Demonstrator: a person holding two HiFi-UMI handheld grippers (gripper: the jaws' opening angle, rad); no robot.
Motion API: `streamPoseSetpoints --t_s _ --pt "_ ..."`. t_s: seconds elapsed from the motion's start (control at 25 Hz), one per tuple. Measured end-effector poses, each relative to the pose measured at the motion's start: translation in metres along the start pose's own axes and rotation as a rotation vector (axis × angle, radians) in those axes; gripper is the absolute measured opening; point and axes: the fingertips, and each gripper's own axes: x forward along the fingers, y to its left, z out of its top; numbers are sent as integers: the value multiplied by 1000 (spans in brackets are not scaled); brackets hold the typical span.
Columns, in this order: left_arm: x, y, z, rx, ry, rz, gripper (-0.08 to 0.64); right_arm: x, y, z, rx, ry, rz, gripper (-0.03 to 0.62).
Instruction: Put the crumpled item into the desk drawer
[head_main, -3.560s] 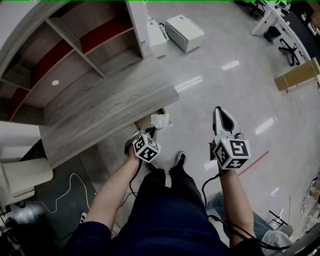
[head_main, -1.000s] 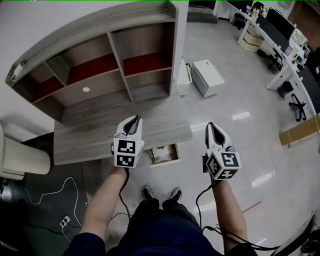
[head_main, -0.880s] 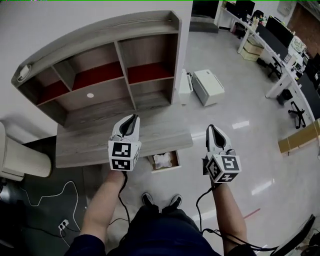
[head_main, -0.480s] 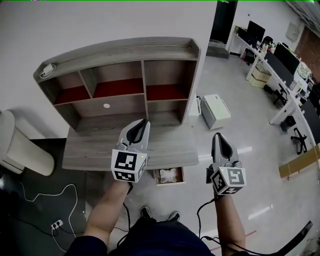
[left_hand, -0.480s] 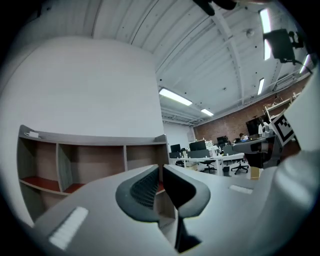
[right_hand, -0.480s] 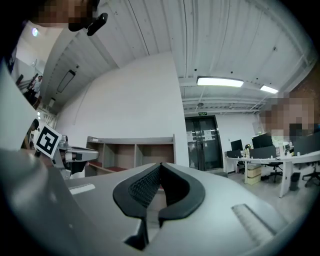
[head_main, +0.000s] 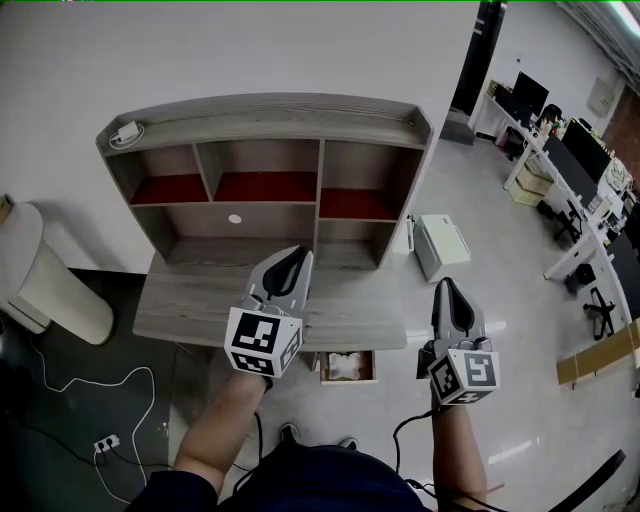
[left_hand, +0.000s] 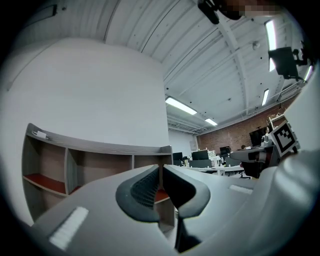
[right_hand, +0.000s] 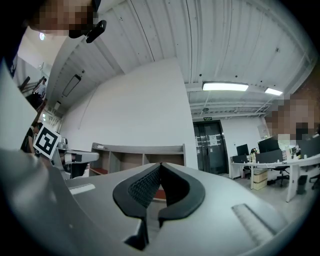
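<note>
left claw (head_main: 296, 257): pressed together, nothing between, raised; overlaps the bench (head_main: 190, 300) in head view
right claw (head_main: 447, 285): pressed together, empty, raised off the bench's right end, over the floor (head_main: 520, 400)
wad (head_main: 347, 364): white, lying inside the open drawer (head_main: 348, 382), just under the bench's front edge, between the two claws in head view
change: 3.6 s ago left claw low at the bench edge, right by the wad; now lifted clear, both claws well apart from the drawer; head pulled back over the last second, whole shelf (head_main: 270, 150) now in frame
meaning: drop-off looks done; drawer not shut, so at most a push-in left, if wanted at all
head view only: wad, drawer, bench top; none of these show in either claw view
claw views only: pads meeting at the tips, so emptiness confirmed; both aimed roughly level at the shelf and the room beyond; left one catches the right claw at its right edge, right one the left claw at its left edge
</note>
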Motion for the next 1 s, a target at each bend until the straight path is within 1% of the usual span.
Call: streamPoseSetpoints --t_s 0.16,0.4,0.6,1.0 --pt "-1 1 8 24 -20 -3 23 2 9 11 9 -34 16 6" --pt "-2 -1 11 32 -32 -13 23 4 18 13 2 -35 41 6" --pt "3 1 2 -14 -14 -15 23 6 19 12 12 -41 60 6" --pt "5 4 -8 -20 11 2 23 13 12 -3 33 -15 67 6"
